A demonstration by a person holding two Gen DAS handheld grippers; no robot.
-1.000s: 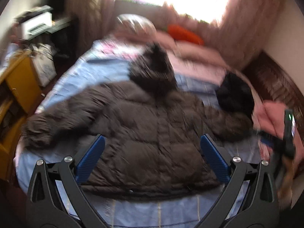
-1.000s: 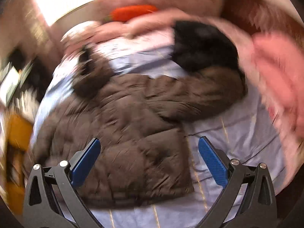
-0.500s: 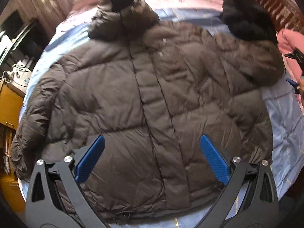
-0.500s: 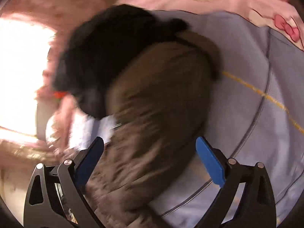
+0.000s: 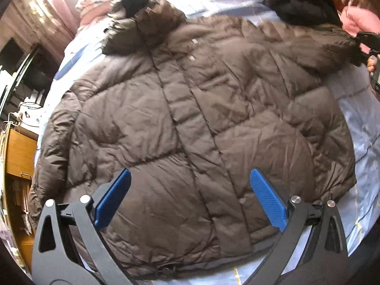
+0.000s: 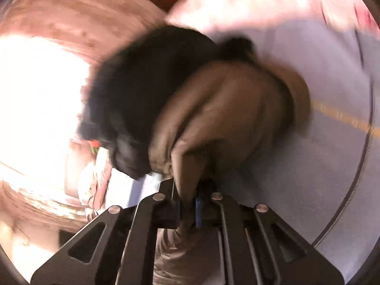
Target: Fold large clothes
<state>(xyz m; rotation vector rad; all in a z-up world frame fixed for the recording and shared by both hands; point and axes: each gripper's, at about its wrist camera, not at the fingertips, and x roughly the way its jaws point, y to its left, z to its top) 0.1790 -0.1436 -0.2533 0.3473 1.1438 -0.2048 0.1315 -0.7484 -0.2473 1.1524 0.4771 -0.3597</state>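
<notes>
A large brown puffer jacket [image 5: 190,118] lies flat, front up, on the bed, with its fur-trimmed hood [image 5: 140,21] at the far end. My left gripper [image 5: 190,197] is open and empty above the jacket's lower front. My right gripper [image 6: 186,207] is shut on the brown fabric of the jacket's right sleeve [image 6: 225,109], close to the cuff. In the left wrist view the right gripper [image 5: 369,45] shows at the far right, at the sleeve's end [image 5: 332,47].
A light blue sheet [image 5: 361,123] covers the bed. A black fluffy garment [image 5: 299,0] lies by the sleeve, also in the right wrist view [image 6: 147,83]. Pink bedding [image 5: 361,19] is at the right, a wooden cabinet [image 5: 19,152] stands left of the bed.
My right gripper has closed on the jacket's right sleeve; it was open half a second ago. My left gripper has moved in closer over the jacket and stays open.
</notes>
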